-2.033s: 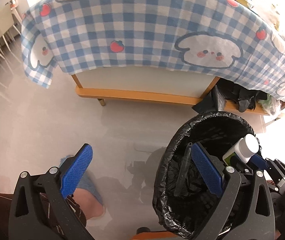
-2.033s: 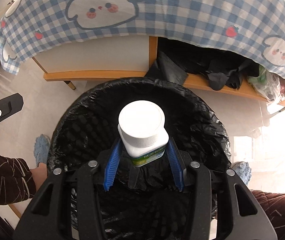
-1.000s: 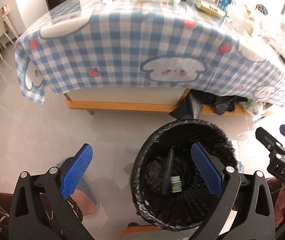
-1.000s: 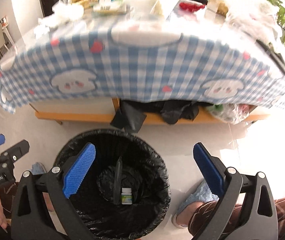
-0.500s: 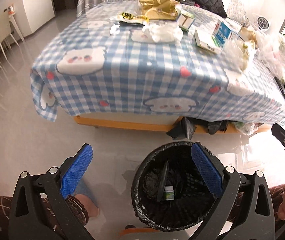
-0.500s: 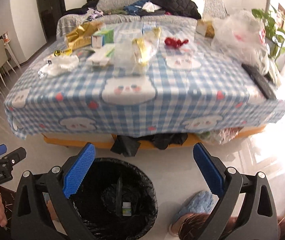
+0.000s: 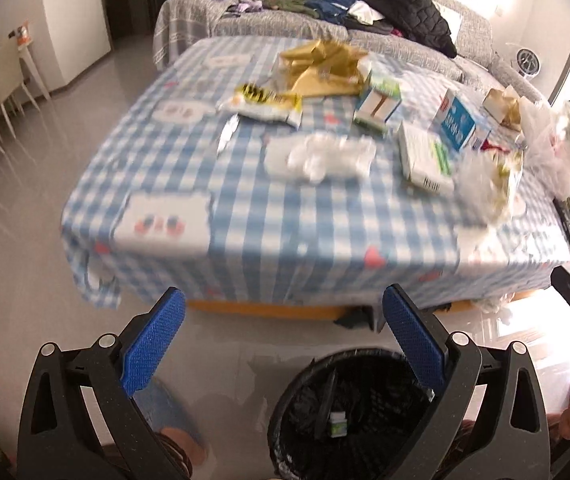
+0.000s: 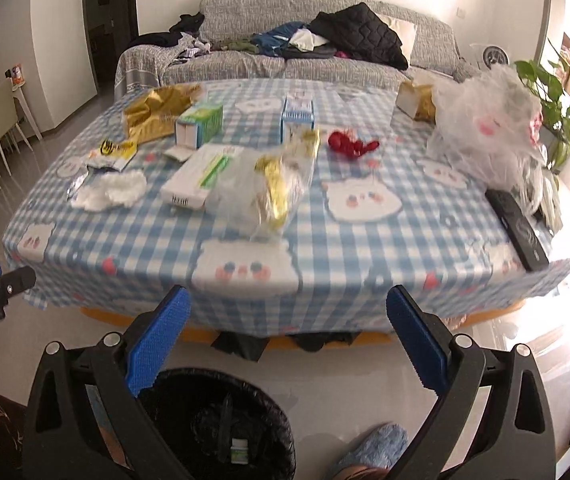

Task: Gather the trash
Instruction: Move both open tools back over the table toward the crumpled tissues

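**One bottle binned, a whole surface of litter left**

Both claws have risen from the bin mouth since two seconds ago, when the right one clamped a white-capped bottle; that bottle (image 8: 239, 455) now lies at the bottom of the black-lined bin (image 8: 173, 396) on the floor. The left claw (image 7: 283, 338) and right claw (image 8: 287, 338) are both spread wide and empty.

By my reading the job has barely started: the checked surface (image 8: 365, 248) carries a gold wrapper (image 8: 157, 114), white crumpled tissue (image 8: 111, 192), a clear bag with gold foil (image 8: 273, 184), boxes, a red scrap (image 8: 351, 144) and a big clear bag (image 8: 489, 128).

Only the right wrist view shows the red scrap plainly and a dark remote (image 8: 519, 230) at the edge. Motion blurs the left wrist view, which alone shows the right claw's tip at the frame's edge.
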